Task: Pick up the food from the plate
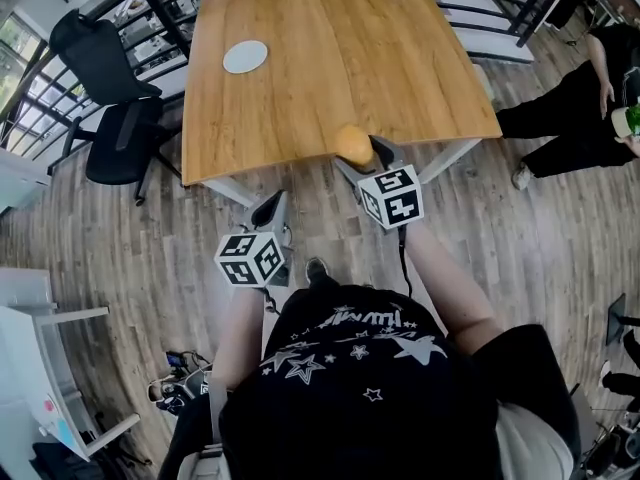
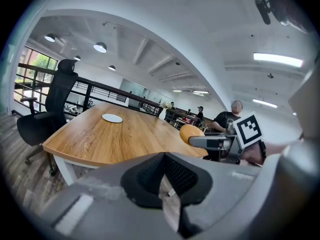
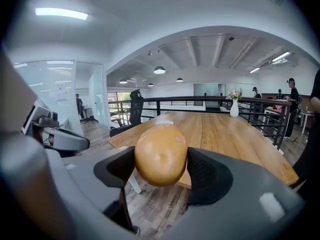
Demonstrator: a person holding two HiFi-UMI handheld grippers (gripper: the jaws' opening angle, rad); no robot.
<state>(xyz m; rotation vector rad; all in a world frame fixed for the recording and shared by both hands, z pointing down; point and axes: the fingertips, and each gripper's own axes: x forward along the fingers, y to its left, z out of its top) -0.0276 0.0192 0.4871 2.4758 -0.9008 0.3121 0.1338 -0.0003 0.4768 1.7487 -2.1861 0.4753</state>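
Note:
A round orange-brown piece of food (image 1: 352, 144) is clamped between the pads of my right gripper (image 1: 362, 156), held in the air just over the near edge of the wooden table (image 1: 330, 38). In the right gripper view the food (image 3: 161, 155) fills the gap between the jaws of the right gripper (image 3: 161, 168). The white plate (image 1: 245, 56) lies bare at the table's far left, and it shows small behind the food (image 3: 163, 123). My left gripper (image 1: 270, 208) hangs below the table edge over the floor, its jaws together with nothing in them (image 2: 167, 184).
A black office chair (image 1: 110, 98) stands left of the table. A person in black (image 1: 570, 118) is at the right. A white vase with flowers (image 3: 234, 109) stands at the table's far end, with black railings behind. The floor is wood planks.

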